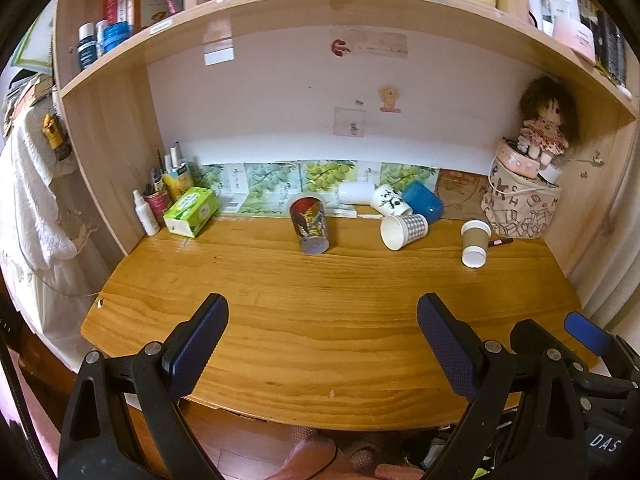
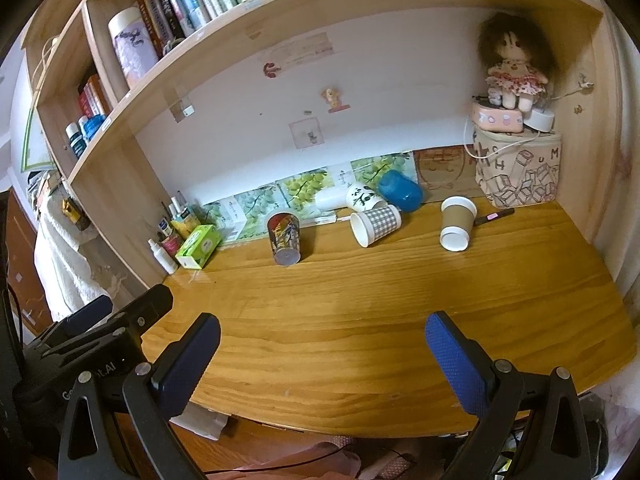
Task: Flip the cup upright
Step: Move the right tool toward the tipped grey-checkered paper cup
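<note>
cups lie tipped at 12 o'clock: printed cup (image 1: 310,222), checked paper cup (image 1: 402,230), brown sleeved cup (image 1: 475,242); left gripper (image 1: 322,332) and right gripper (image 2: 322,344), both spread apart and empty, risk rolling one away if contact lands off-centre.

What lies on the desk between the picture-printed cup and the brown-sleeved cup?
The checked paper cup, on its side, lies between the picture-printed cup and the brown-sleeved cup; both wrist views show it.

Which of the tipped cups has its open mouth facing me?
The grey checked paper cup; its white inside shows, while the brown sleeved cup and picture cup show their bases.
</note>
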Demonstrator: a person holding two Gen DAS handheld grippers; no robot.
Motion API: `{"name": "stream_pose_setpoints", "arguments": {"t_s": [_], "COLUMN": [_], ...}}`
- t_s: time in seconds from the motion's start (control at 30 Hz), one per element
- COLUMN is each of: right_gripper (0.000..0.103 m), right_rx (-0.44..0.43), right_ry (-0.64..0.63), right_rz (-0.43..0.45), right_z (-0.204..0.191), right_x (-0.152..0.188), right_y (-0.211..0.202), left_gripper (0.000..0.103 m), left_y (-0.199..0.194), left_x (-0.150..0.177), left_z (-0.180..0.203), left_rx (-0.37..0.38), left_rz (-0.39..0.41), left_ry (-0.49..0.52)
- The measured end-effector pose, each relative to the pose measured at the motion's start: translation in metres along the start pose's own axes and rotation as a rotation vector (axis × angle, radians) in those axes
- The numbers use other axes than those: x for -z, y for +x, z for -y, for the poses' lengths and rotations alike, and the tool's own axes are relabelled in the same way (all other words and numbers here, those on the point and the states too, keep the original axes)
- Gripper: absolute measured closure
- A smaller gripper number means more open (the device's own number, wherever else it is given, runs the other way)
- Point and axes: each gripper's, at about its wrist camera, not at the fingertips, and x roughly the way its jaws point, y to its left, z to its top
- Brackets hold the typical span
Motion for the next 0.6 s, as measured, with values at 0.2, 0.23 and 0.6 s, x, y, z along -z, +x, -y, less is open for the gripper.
{"name": "stream_pose_setpoints", "arguments": {"t_s": [0.2, 0.23, 0.6], "right_gripper": [0.0, 0.0, 0.0], "right_rx": [0.019, 0.021, 0.062], "right_ry": [0.049, 0.054, 0.167], "right_rz": [-0.016, -0.022, -0.099], "right_z": [0.015, 0.016, 0.048], "right_x": [-0.001, -0.001, 0.003], "right_y": [0.003, 0.004, 0.019], "left_gripper": [0.007, 0.007, 0.007], "left_y": [0.013, 0.016, 0.07], "left_x": [-0.002, -0.003, -0.004], "left_z": [0.01, 0.011, 0.027], "left_rx": [0.033, 0.035, 0.083], "left_rz": [-0.066, -0.079, -0.311], "left_ry": [0.029, 0.03, 0.008]}}
